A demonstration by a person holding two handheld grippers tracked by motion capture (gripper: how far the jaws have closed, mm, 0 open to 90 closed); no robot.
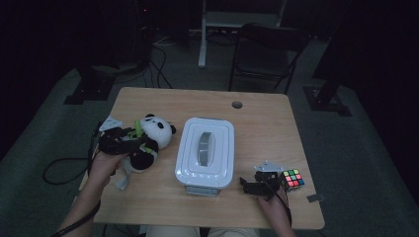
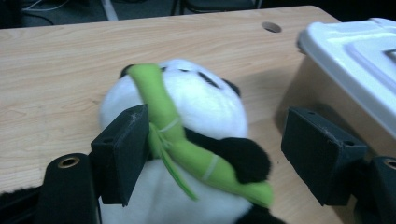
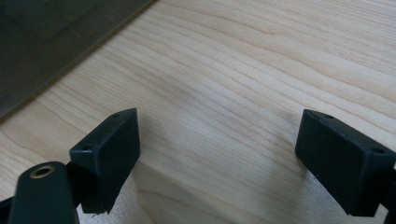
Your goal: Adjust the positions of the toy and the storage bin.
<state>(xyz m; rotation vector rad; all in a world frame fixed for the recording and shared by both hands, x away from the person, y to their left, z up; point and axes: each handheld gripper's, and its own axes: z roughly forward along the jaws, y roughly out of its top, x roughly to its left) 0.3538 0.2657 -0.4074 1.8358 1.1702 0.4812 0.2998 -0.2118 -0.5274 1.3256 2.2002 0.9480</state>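
nearest us, right gripper (image 1: 249, 183), jaws spread over bare tabletop (image 3: 243, 70), colour cube (image 1: 293, 177) just beside it. left gripper (image 2: 210, 154), jaws released, the plush panda (image 2: 187, 107) with green bamboo (image 2: 187, 154) between them, one jaw touching. beyond, a white lidded box (image 1: 205, 153).

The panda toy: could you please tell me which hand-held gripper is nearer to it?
Left. The left hand-held gripper straddles the panda toy; the right hand-held gripper sits beyond the white box.
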